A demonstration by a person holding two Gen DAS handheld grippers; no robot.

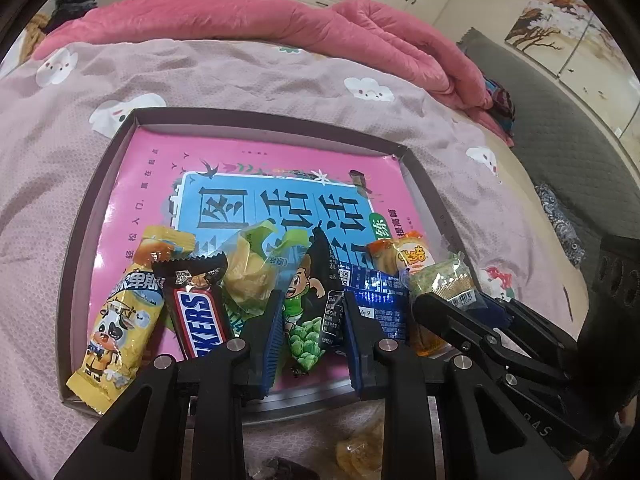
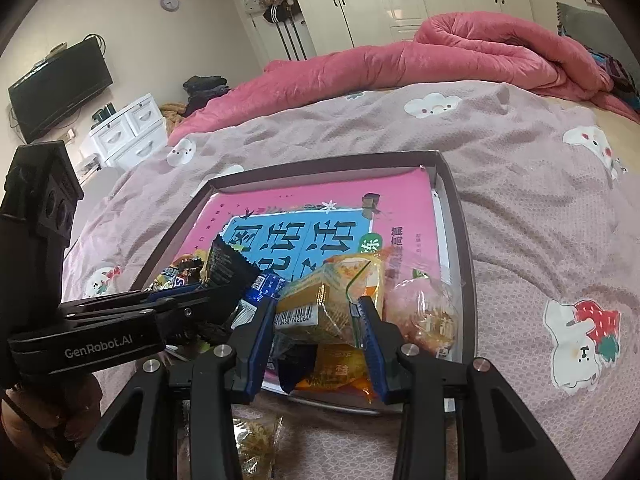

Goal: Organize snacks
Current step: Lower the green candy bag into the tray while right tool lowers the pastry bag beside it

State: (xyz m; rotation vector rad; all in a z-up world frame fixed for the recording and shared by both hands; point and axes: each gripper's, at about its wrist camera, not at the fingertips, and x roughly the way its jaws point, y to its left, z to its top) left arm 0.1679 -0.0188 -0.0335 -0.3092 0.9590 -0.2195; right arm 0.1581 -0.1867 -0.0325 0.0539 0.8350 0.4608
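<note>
Snack packet (image 2: 320, 312) sits clamped between right claw (image 2: 320, 334) pads.

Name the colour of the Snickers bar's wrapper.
Dark brown with blue lettering on white, clearest in the left wrist view: Snickers bar.

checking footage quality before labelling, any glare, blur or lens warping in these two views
Left wrist view: heavy fisheye bending of the dark shallow cardboard tray, black vignette corners, glare on the shiny blue foil snack packet. Right wrist view: same warping, clear crinkly wrapped yellow snack reflects light, glossy white wardrobe doors show sheen; both reasonably sharp.
</note>
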